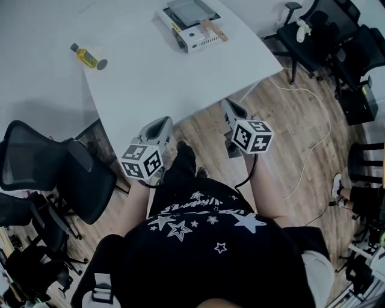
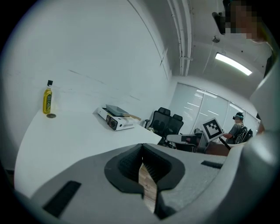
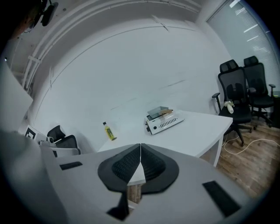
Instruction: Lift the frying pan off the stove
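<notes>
Frying pan (image 1: 187,12) atop stove (image 1: 198,37), well beyond left tool (image 1: 161,123) and right tool (image 1: 230,107)

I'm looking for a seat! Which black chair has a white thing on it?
The chair closest to the stove, at the head view's upper right. A small white thing lies on it; the other chairs show none.

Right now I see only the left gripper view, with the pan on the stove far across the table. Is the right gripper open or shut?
Observer: The right gripper is shut, nothing between its jaws.
Operator: Are both grippers over the table already?
Observer: In the head view the left gripper and the right one hang at the table near edge, mostly above wooden floor.
Operator: Anything lying on that floor?
Observer: A white cable, right of the table.
</notes>
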### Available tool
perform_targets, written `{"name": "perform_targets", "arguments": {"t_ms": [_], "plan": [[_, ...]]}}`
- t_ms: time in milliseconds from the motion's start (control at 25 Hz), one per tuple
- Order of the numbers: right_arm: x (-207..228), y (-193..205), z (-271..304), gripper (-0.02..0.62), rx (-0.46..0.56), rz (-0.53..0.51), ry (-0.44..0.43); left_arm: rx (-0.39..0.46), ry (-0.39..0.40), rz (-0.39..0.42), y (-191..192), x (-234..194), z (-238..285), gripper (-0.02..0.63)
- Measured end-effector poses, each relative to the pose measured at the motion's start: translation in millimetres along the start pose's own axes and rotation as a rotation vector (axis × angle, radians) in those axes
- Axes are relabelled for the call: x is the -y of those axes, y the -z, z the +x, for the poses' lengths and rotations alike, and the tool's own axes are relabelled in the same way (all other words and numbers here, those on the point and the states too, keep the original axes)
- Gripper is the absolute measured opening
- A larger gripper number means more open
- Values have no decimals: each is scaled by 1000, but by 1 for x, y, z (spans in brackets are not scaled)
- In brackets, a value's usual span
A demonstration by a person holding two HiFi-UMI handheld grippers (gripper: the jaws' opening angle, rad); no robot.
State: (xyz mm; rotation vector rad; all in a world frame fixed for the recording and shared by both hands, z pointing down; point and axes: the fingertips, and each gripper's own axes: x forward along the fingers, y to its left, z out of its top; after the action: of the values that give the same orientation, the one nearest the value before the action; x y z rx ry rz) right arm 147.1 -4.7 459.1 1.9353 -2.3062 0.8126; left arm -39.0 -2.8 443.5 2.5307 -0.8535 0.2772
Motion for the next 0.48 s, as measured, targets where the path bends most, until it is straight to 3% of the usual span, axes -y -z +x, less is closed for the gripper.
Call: {"name": "perform_targets", "arguments": {"t_ms": [200,480], "plan": [[16,-11,37,8,-15,23,23,-14,18,-26,-7,-37,37,8],[49,-54,103,8,-20,50,63,1,66,-20,-53,-78,106,8]]}}
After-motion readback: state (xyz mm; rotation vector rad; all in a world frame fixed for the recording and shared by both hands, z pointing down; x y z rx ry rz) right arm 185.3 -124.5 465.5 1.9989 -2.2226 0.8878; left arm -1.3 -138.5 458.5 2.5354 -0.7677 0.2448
